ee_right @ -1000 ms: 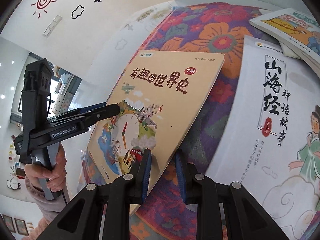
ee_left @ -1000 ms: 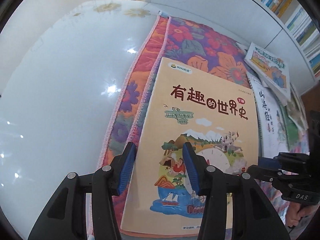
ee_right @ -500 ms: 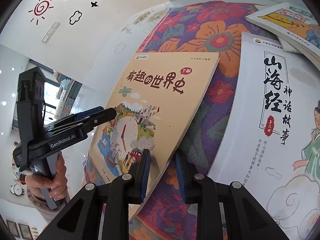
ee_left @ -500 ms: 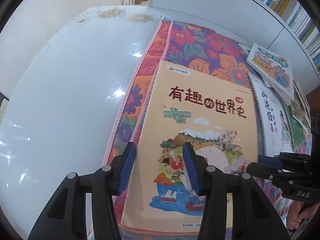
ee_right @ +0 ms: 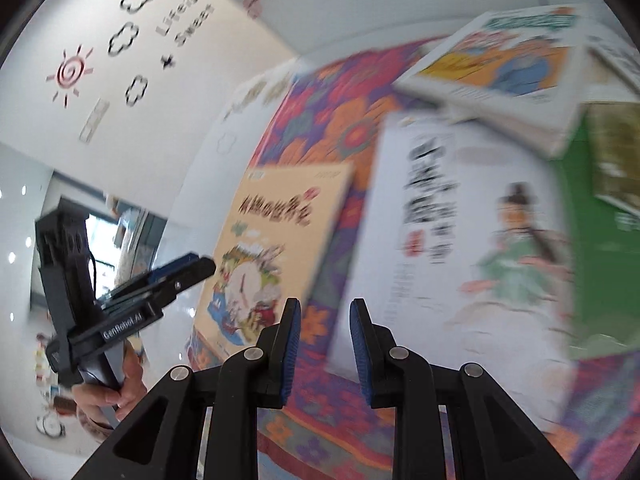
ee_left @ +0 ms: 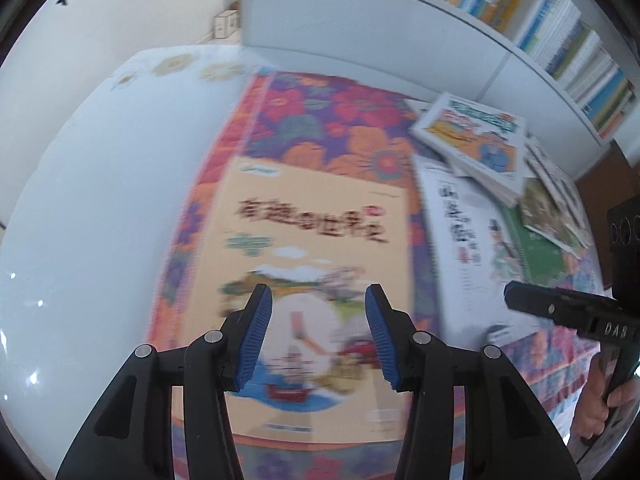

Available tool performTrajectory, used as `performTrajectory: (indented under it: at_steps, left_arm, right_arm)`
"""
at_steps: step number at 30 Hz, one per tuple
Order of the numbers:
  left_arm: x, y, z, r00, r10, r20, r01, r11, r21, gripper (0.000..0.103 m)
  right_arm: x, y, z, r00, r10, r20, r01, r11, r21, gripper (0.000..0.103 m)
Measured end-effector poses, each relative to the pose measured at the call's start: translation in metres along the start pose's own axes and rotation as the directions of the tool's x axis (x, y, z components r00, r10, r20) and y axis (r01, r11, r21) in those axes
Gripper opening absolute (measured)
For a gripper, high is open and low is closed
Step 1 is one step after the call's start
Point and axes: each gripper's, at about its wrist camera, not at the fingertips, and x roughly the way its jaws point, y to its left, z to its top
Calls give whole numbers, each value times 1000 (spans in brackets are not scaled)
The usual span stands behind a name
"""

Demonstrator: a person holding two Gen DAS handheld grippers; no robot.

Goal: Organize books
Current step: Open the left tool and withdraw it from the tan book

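Note:
An orange picture book (ee_left: 316,232) (ee_right: 280,232) lies flat on a floral cloth (ee_left: 320,120). My left gripper (ee_left: 318,294) hovers over the book's lower middle, open, with nothing between its pads. To the book's right lies a white book (ee_left: 460,240) (ee_right: 460,240) with a robed figure on the cover. My right gripper (ee_right: 326,305) hangs over the cloth strip between the two books, its jaws narrowly apart and holding nothing. Each view catches the other gripper at its side: the right gripper (ee_left: 516,298) and the left gripper (ee_right: 200,268). Both views are blurred.
A loose pile of books sits at the far right: a picture book (ee_left: 472,132) (ee_right: 500,64) on top and a green book (ee_left: 544,248) (ee_right: 592,240) beneath. A glossy white table (ee_left: 100,200) extends left of the cloth. A bookshelf (ee_left: 560,32) stands behind.
Both grippers rose. The left one shifted from the orange book's left edge to over its middle. The right one left that book's near corner and swung toward the white book.

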Motion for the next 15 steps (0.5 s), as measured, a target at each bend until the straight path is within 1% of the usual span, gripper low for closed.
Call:
performTrajectory:
  at_steps: [3, 7, 10, 15]
  left_arm:
    - [2, -27, 3, 999, -36, 1, 36, 999, 24, 45]
    - [9, -69, 6, 998, -67, -9, 67, 995, 67, 45]
    - [16, -102, 9, 996, -90, -16, 91, 991, 102, 45]
    - [29, -152, 22, 990, -142, -18, 143, 984, 110, 45]
  right_arm:
    - [-31, -24, -4, 999, -16, 43, 15, 999, 38, 24]
    - [-68, -58, -15, 996, -9, 88, -1, 994, 106, 24]
    - [-96, -85, -21, 991, -27, 132, 8, 989, 147, 24]
    - [-141, -134, -28, 978, -57, 199, 13, 977, 215, 25]
